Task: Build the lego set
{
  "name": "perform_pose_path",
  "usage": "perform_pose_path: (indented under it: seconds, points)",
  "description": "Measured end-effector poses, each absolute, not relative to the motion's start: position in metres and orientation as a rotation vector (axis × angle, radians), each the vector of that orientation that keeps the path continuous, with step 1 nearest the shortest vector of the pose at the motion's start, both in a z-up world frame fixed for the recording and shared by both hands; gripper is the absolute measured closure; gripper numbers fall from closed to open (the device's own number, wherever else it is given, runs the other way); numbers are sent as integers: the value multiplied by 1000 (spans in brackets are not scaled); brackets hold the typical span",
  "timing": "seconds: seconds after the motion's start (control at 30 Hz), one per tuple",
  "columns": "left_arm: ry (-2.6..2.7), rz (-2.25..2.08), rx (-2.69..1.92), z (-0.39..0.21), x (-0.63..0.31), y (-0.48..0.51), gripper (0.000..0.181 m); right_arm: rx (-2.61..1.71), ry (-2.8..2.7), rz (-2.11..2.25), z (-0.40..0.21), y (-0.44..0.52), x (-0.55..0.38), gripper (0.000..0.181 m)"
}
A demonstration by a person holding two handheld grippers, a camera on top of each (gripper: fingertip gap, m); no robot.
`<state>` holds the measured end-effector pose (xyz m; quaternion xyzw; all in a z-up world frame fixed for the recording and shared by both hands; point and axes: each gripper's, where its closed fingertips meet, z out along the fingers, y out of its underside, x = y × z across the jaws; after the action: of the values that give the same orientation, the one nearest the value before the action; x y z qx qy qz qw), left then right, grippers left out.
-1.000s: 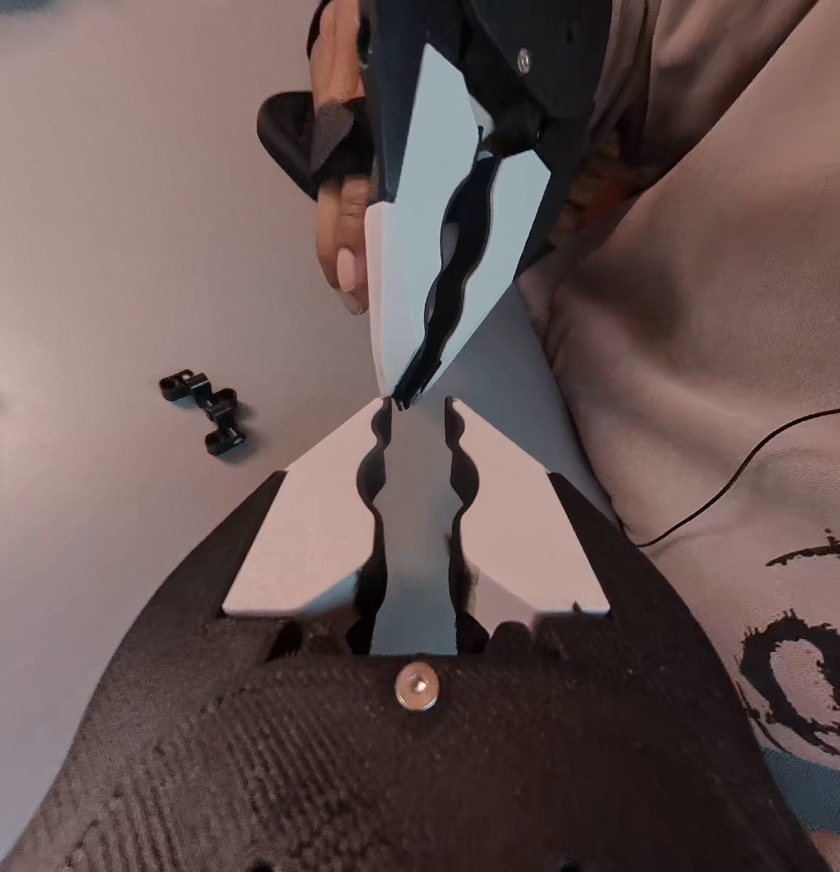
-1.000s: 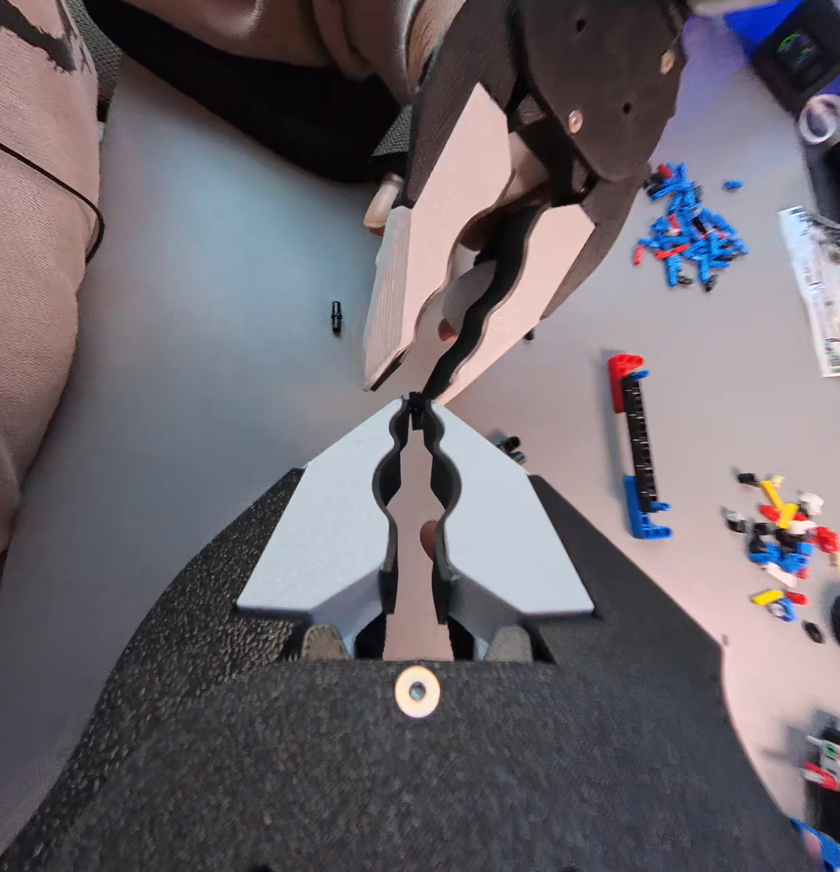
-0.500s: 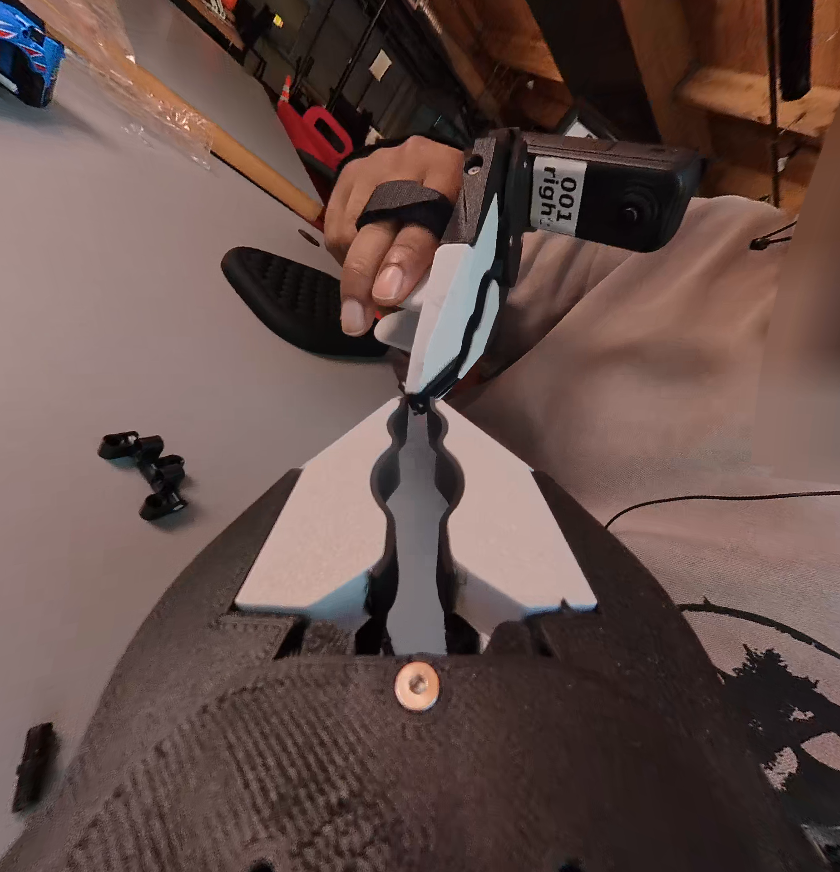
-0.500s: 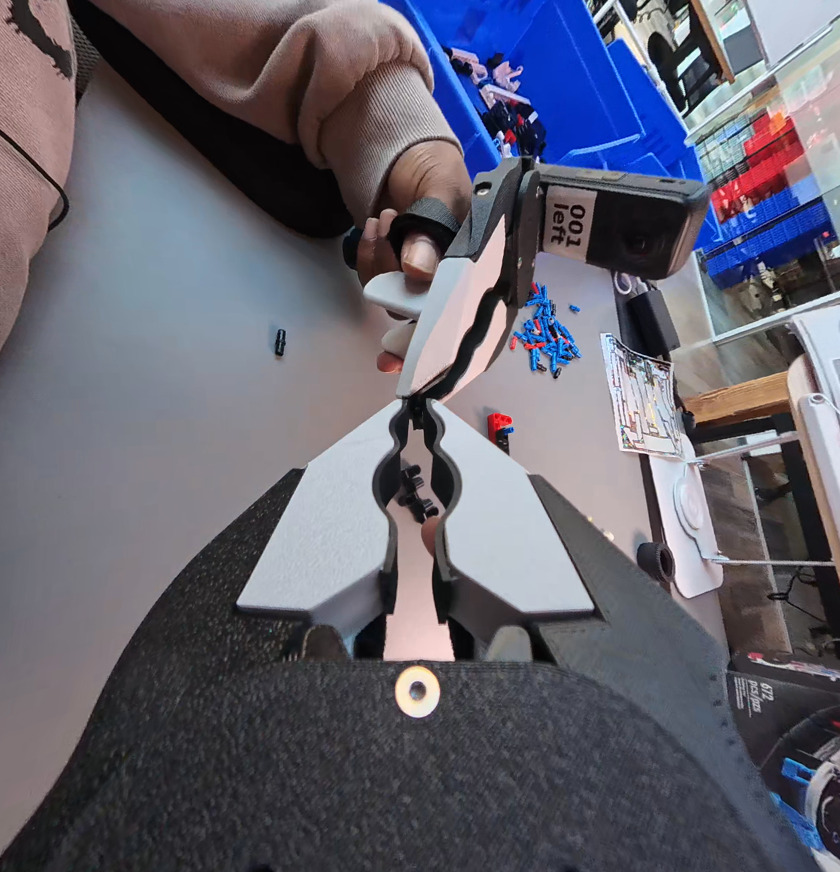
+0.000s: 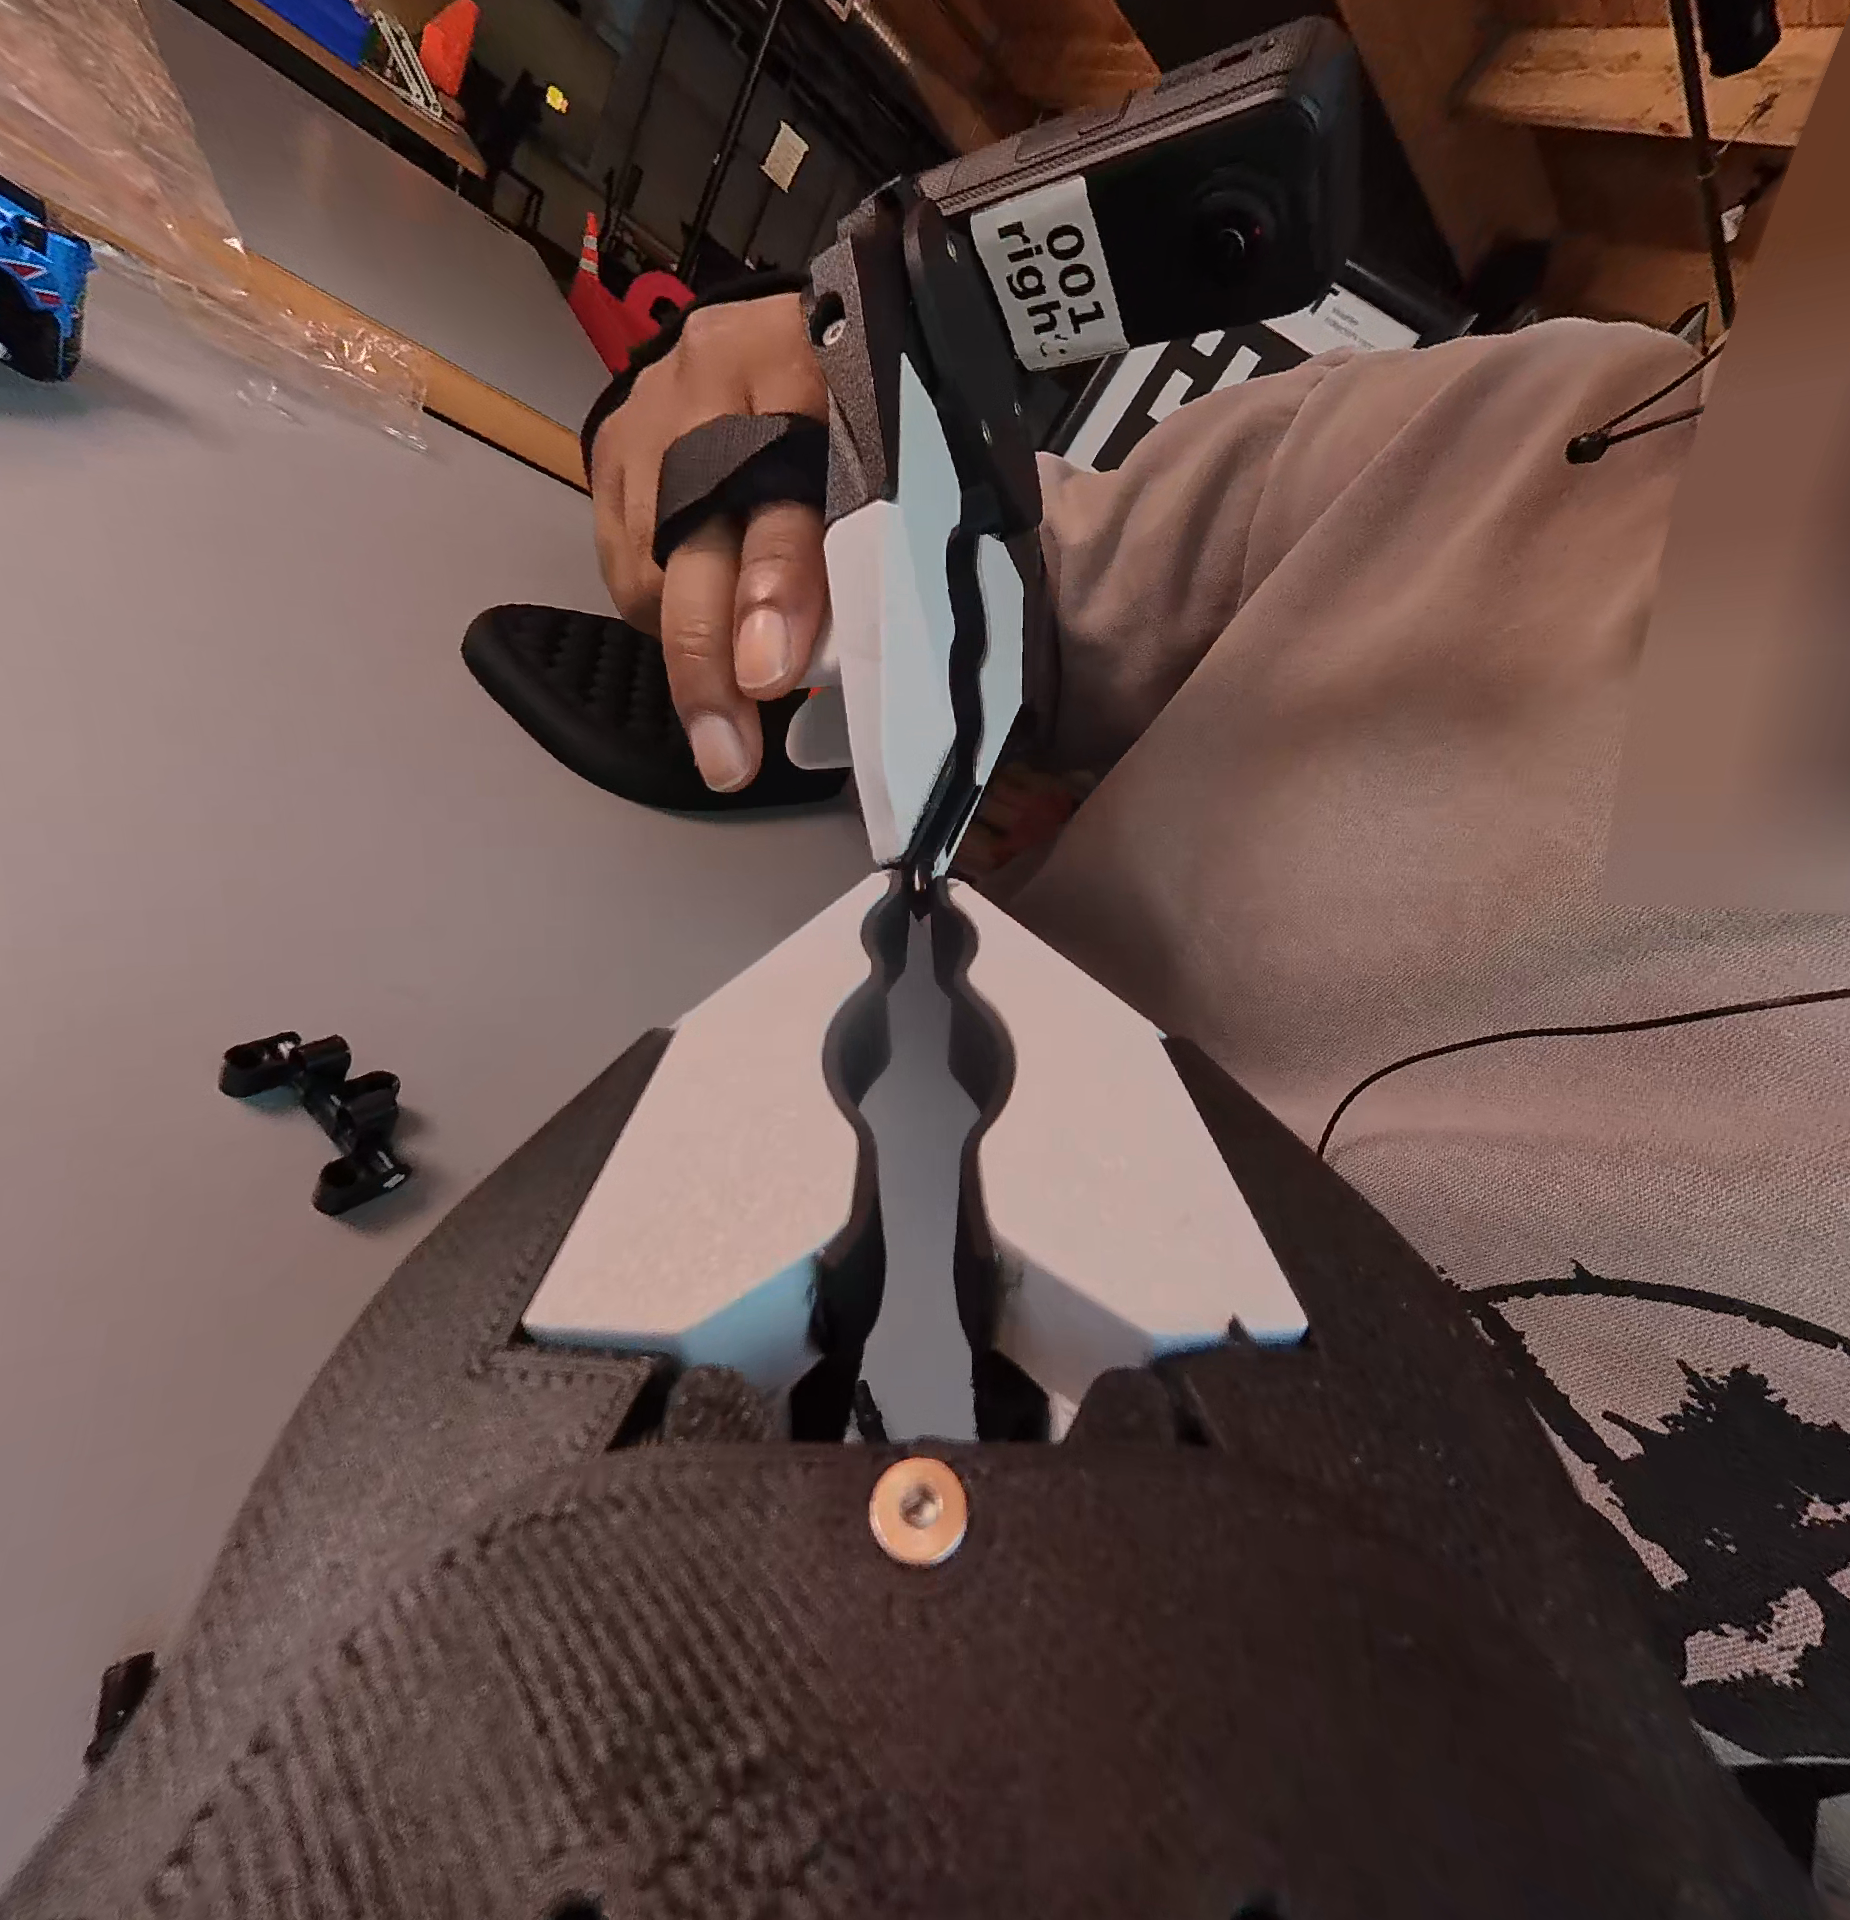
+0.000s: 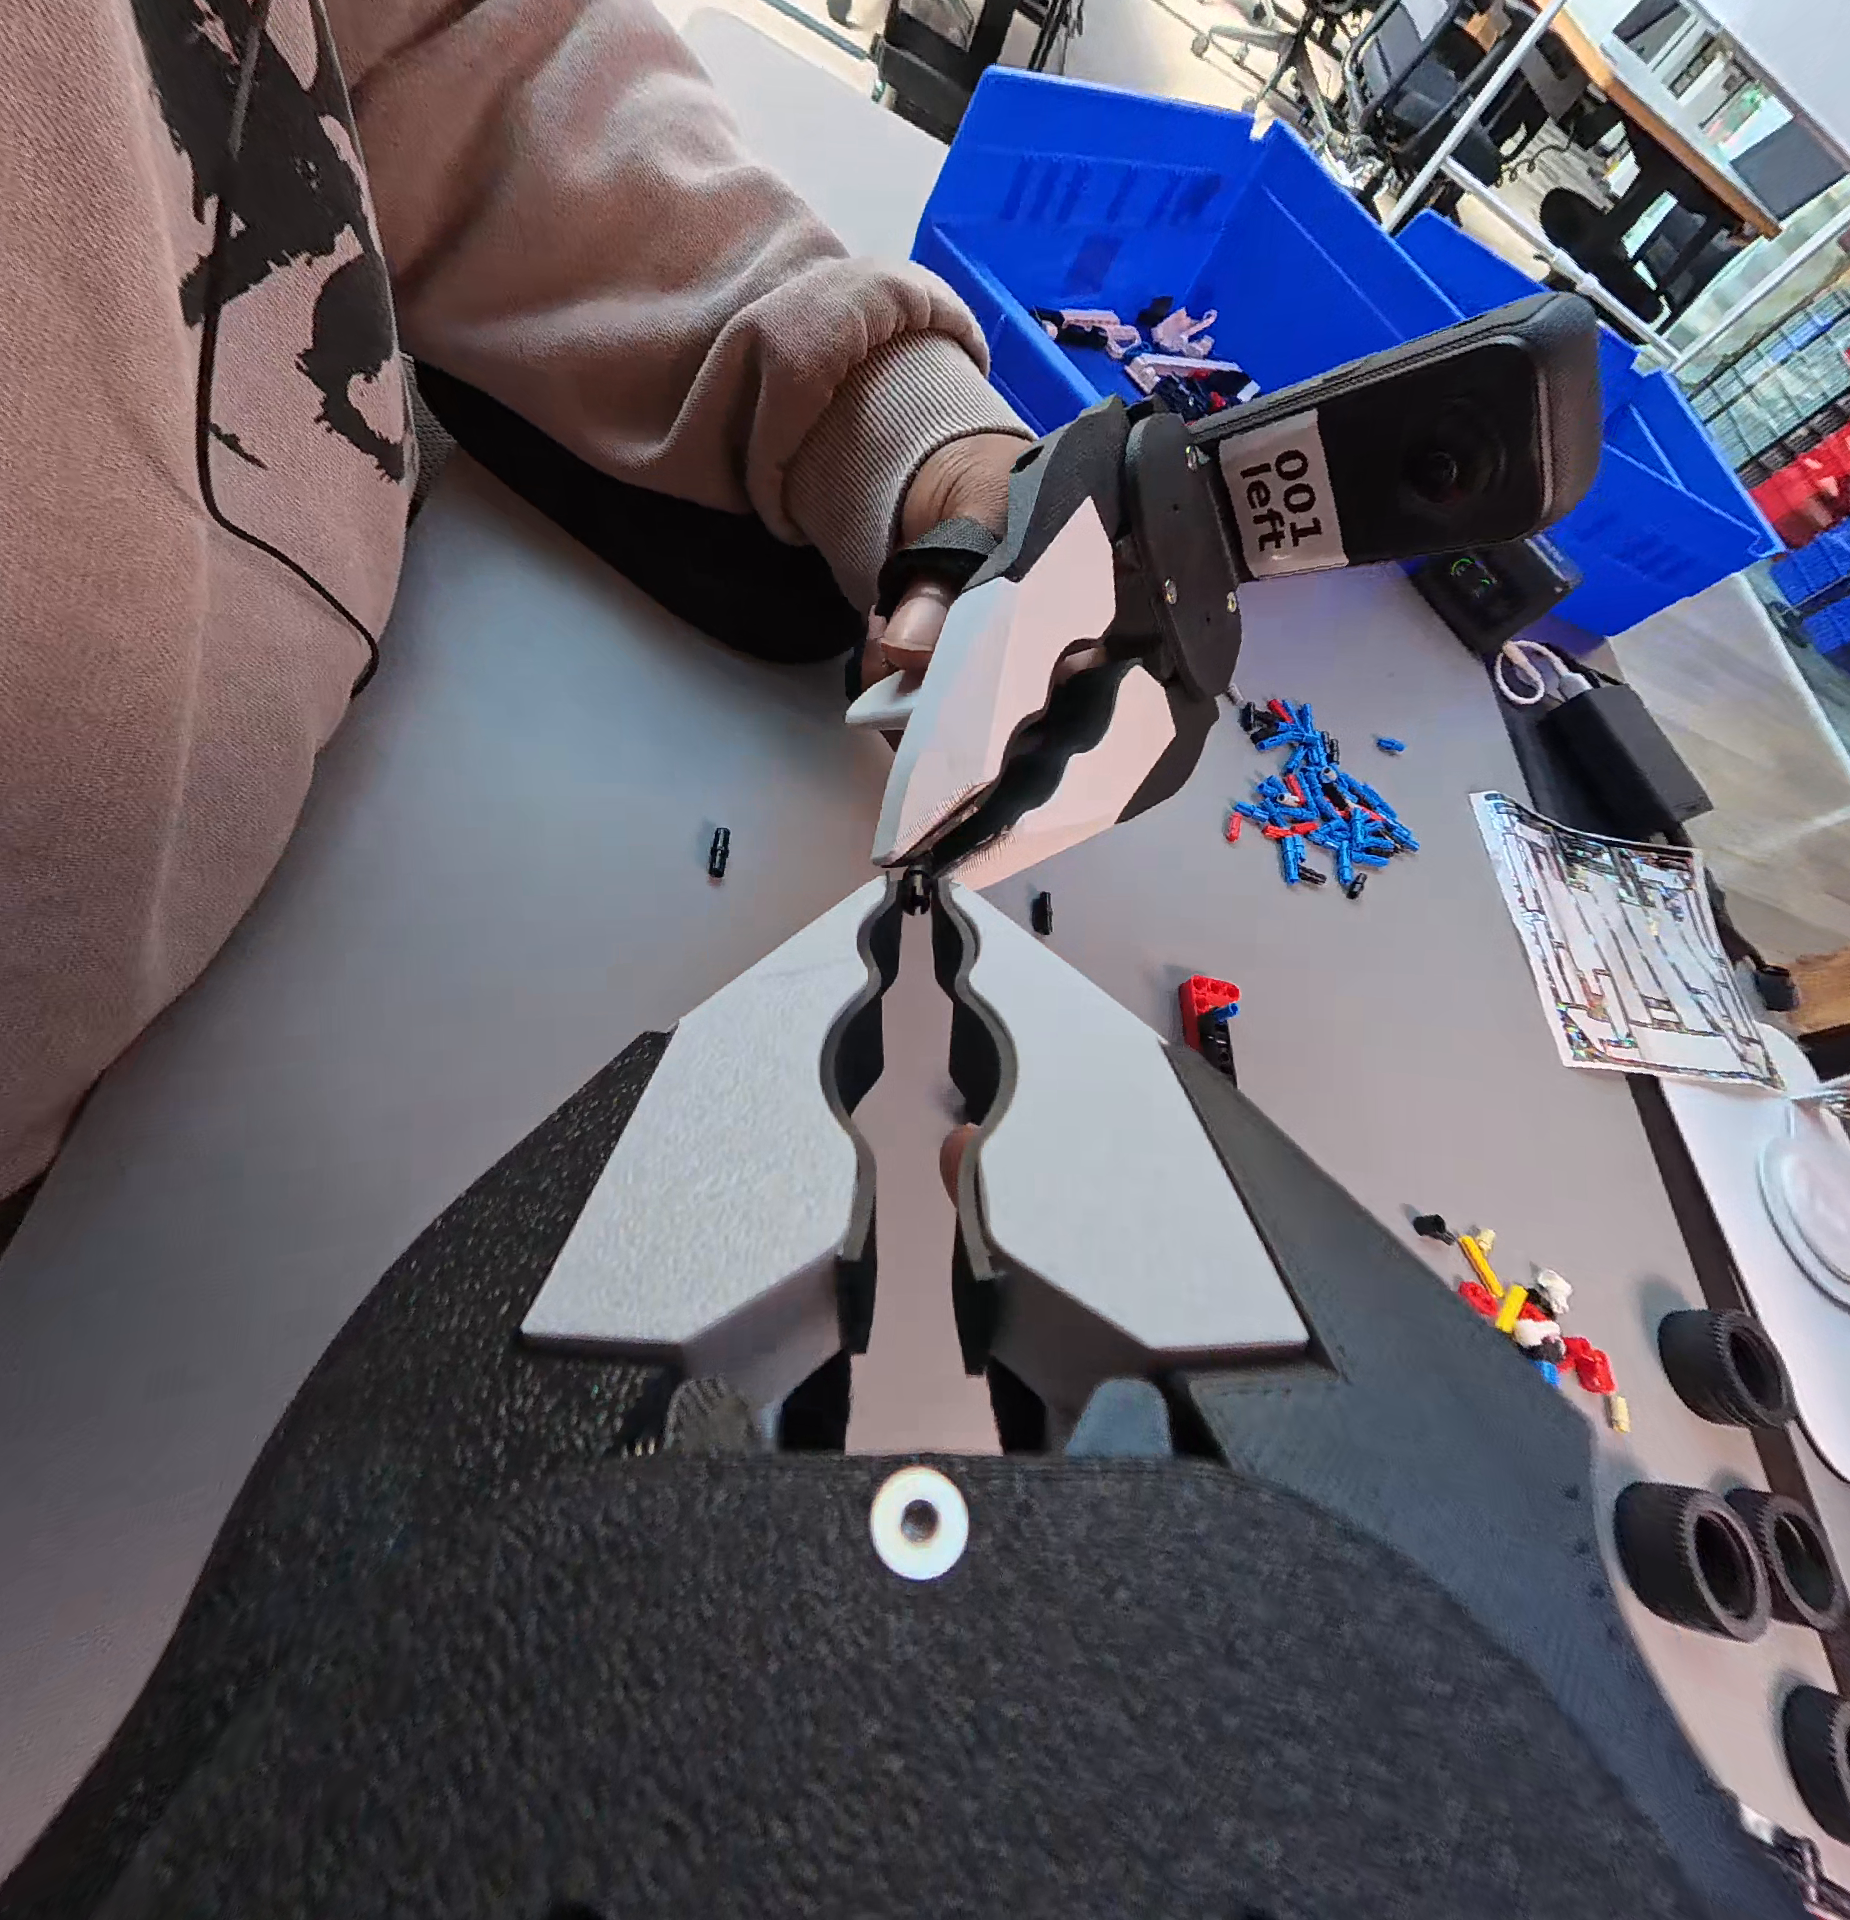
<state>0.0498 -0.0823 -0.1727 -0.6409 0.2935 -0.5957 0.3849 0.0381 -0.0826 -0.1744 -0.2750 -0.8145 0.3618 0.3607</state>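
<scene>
A small black Lego pin sits between the tips of my right gripper, which is shut on it. My left gripper meets the right gripper tip to tip above the grey table. It is shut on the other end of the same pin. The left gripper also shows in the right wrist view, coming in from above. A black Lego assembly lies on the table to the left of my left gripper.
A blue model car stands far left. Blue bins, a pile of blue and red pins, an instruction sheet, a red and black beam, mixed pieces and black tyres lie right. Loose black pins lie nearby. My two grippers' fingertips are within a few centimetres of each other.
My left gripper was open a second ago and has shut on the pin that the right gripper holds. Both grippers have tilted upward, so the room now shows behind them.
</scene>
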Motion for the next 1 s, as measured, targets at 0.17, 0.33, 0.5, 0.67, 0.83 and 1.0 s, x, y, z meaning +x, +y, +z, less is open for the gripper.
perform_pose_path:
  seconds: [0.17, 0.33, 0.5, 0.67, 0.83, 1.0]
  points:
    - [727, -1527, -1647, -174, 49, -80, 179, -735, -2109, 940, -175, -80, 37, 178]
    - [724, -1061, -1878, -210, 24, -48, 160, -945, -2284, 697, -202, -48, 33, 178]
    - [805, -551, -2064, -254, 3, -26, 152, -1026, -2495, 475, -242, -18, 26, 178]
    - [878, -436, -2109, -275, 10, -23, 154, -1000, -2645, 364, -261, -14, 24, 178]
    - [912, -394, -2097, -277, 13, -17, 165, -1003, -2706, 300, -270, -11, 26, 178]
    - [925, -403, -2091, -277, 15, -16, 167, -987, -2742, 232, -272, -8, 28, 178]
